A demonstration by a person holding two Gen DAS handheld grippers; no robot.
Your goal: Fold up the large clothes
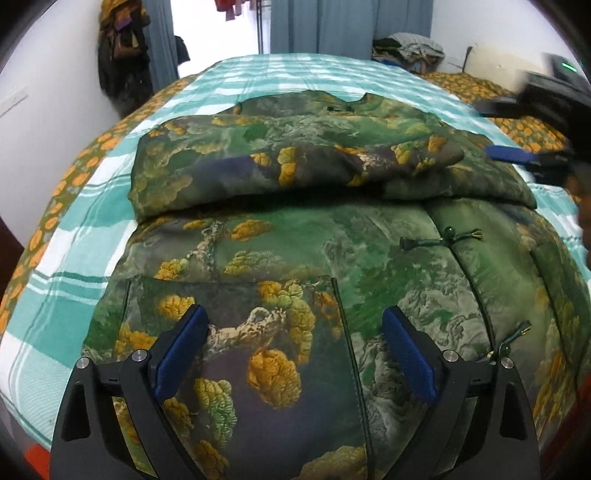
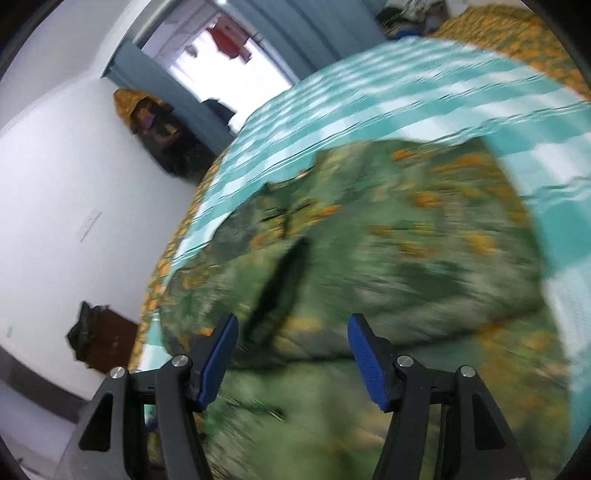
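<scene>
— White walls and grey-blue curtains (image 1: 340, 26) ring a bed under a teal-and-white checked blanket (image 1: 122, 218). Where is the garment?

— On that blanket lies the quilted green jacket with the yellow-leaf landscape print (image 1: 295, 240), one sleeve (image 1: 288, 166) folded across its upper half.

— And the tools?

— Above the jacket's near hem the left gripper (image 1: 293, 354) hangs, its blue pads spread wide with nothing between them. At the jacket's right edge is the right gripper (image 2: 291, 360), jaws about half apart and empty; its own view is heavily blurred.
</scene>
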